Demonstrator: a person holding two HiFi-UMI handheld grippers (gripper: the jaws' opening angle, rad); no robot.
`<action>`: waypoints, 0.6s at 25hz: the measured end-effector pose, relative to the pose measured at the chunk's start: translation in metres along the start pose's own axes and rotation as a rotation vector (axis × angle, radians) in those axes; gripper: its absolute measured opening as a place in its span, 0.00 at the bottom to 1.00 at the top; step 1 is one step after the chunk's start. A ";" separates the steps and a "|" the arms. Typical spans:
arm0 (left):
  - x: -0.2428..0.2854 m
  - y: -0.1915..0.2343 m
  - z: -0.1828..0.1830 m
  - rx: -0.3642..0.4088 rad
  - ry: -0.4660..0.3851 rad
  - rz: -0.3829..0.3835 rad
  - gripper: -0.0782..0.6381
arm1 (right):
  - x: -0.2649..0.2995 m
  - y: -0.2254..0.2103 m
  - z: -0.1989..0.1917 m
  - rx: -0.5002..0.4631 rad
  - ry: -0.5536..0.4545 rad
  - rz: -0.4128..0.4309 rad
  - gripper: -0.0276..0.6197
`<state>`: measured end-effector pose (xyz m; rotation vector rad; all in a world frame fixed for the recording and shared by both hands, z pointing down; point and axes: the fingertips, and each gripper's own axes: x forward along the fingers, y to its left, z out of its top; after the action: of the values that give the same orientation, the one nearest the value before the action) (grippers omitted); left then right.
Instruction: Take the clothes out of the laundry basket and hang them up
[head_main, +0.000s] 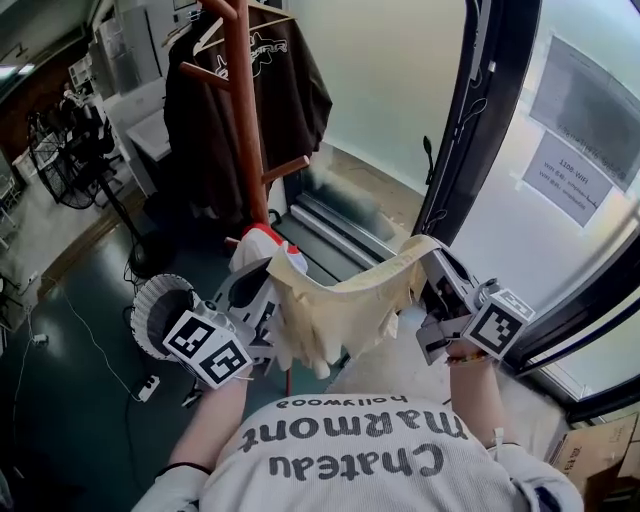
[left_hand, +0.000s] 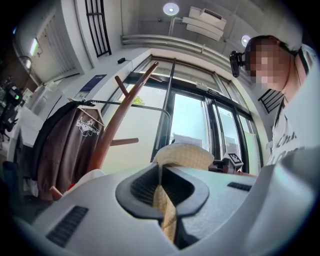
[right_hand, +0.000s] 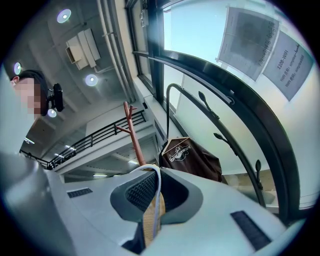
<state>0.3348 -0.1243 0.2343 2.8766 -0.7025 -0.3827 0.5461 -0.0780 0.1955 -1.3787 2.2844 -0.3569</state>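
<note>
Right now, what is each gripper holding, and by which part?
One cream knit garment, stretched between them: the left gripper grips one end of its upper edge, the right gripper the opposite end, jaws shut on cloth.

Hard white daylight blows out the glass door (head_main: 520, 215), ceiling lamps (left_hand: 170, 8) glow weakly, both gripper views fisheye-warped, corners black.

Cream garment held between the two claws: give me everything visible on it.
The cream garment looks like thin, soft fabric with a fine waffle-like texture, and a white edge strip shows at the right pinch. It is held in the air, spread between the left claw and the right claw, both shut on its upper edge. The span sags in the middle, and loose folds hang below the left pinch. Nothing else visibly touches it. What kind of garment it is cannot be told.
</note>
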 end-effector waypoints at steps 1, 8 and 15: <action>0.000 0.003 0.003 -0.004 -0.003 -0.001 0.14 | 0.006 -0.002 0.002 0.003 -0.004 0.002 0.09; -0.012 0.016 0.021 -0.025 -0.030 0.004 0.14 | 0.046 -0.004 0.015 -0.007 -0.032 0.064 0.09; -0.016 0.023 0.023 -0.019 -0.034 0.054 0.14 | 0.071 -0.003 0.011 -0.021 -0.020 0.088 0.09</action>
<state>0.3042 -0.1393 0.2209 2.8334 -0.7757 -0.4301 0.5255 -0.1427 0.1702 -1.2810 2.3297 -0.2909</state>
